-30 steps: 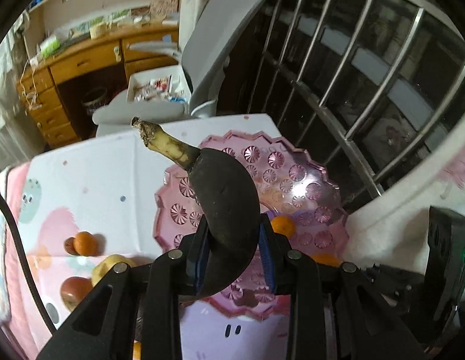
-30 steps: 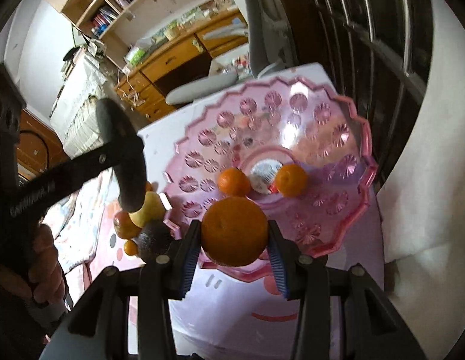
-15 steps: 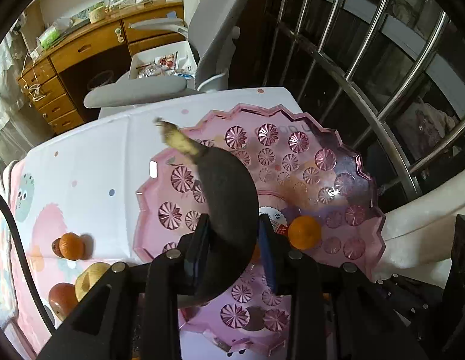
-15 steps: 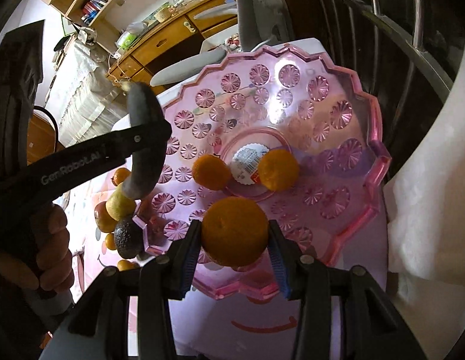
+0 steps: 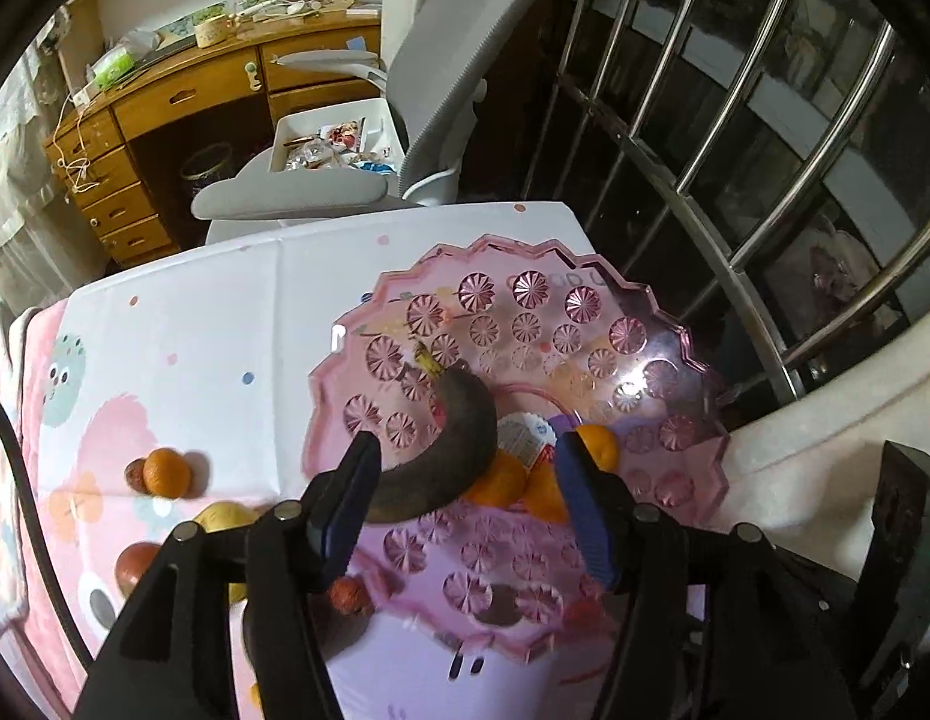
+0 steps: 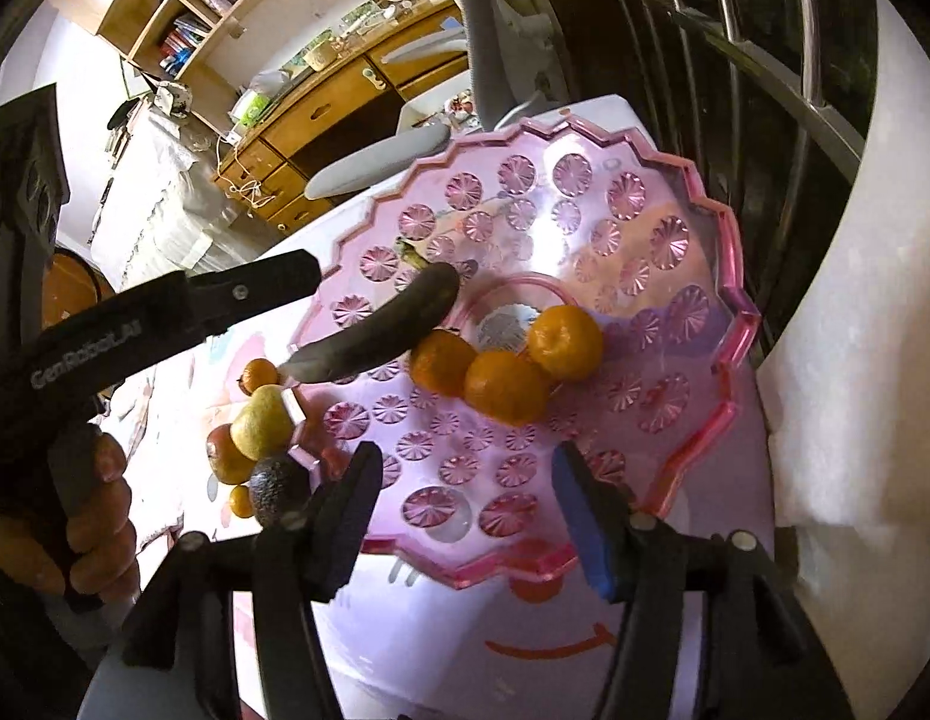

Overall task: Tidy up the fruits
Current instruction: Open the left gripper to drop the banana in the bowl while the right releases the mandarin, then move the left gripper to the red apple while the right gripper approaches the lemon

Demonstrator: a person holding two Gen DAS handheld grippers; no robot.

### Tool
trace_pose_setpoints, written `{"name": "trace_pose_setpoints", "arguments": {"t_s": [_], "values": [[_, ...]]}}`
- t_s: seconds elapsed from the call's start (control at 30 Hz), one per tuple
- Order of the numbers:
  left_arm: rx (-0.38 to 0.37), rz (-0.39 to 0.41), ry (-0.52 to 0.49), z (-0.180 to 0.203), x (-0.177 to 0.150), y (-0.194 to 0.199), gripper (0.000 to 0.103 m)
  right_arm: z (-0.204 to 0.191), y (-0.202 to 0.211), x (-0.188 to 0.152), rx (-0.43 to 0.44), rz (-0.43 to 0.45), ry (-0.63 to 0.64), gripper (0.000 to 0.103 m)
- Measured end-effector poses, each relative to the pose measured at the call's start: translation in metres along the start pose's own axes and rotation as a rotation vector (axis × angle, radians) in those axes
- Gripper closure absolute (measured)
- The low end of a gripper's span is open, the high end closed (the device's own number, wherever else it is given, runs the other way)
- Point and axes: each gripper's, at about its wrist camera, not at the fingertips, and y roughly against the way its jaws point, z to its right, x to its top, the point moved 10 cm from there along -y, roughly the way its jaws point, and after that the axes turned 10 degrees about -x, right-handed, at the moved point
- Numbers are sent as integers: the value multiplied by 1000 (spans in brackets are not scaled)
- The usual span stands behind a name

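Both claws hang above the scalloped pink transparent plastic fruit tray (image 6: 729,276), which sits on a white cloth printed with pink cartoon shapes (image 5: 195,324). The left gripper (image 5: 465,498) has its jaws opening; the blackened, overripe curved banana (image 5: 459,450) lies on the tray floor between the blue pads, which no longer press on it. The right gripper (image 6: 465,498) is likewise opening, with nothing between its pads. Three orange mandarins (image 6: 507,387) sit in a touching row beside the tray's centre label, the nearest against the banana's belly.

Outside the tray, near its left rim, loose fruit remains on the cloth: a yellow-green pear (image 6: 261,420), a dark knobbly avocado (image 6: 276,486), a reddish round fruit (image 6: 222,456), a small mandarin (image 6: 258,375) and another small one lower down.

Handling assessment: the banana is judged very soft, its skin liable to split or smear under pressure; any further hold should be light, at mid-length, across the curve. The mandarins are light, firm-skinned and prone to rolling; take them across the widest part. The pear looks firm and heavier; grip the bulb, not the neck. The avocado's rough skin should give good purchase.

Task partly done; the fruit on the cloth is still to be collected.
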Motion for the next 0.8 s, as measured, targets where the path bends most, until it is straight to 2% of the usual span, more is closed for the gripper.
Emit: {"name": "trace_pose_setpoints", "arguments": {"t_s": [0.43,0.8], "values": [[-16,22,113,-41,-47,94,43,-43,39,-22,-3,19,-60,43],[-45,19,91,-96,-100,171,43,-104,74,-67,16,88,-158,43]]}}
